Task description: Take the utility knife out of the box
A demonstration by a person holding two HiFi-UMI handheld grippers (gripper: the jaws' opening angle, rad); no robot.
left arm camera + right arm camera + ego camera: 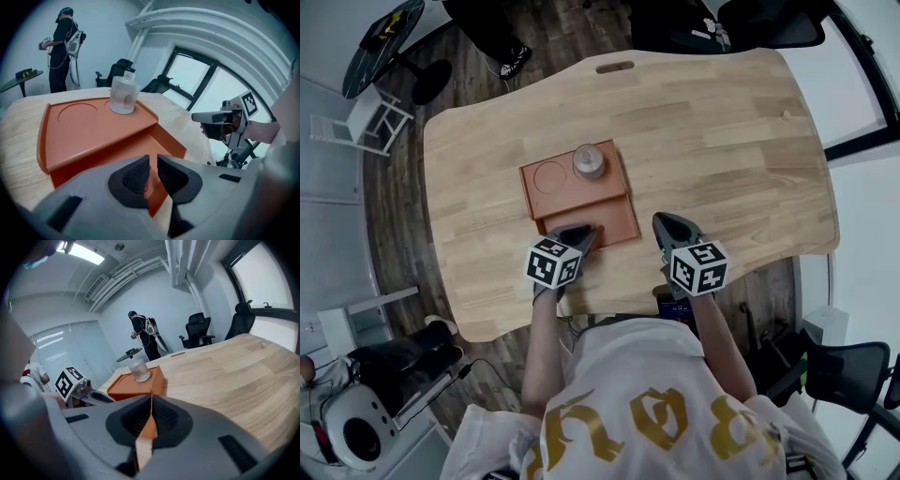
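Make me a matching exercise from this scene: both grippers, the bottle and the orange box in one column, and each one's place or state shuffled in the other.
Things:
1. left gripper
2. right gripper
3. clear bottle
4. orange box

Places or states:
A. stands upright on the box's raised top
B. jaws together, above the wooden table to the right of the box
C. lies flat on the table
D. jaws a narrow gap apart, tips at the box's lower near section

Pairs: 1-D, 2-B, 3-A, 4-C
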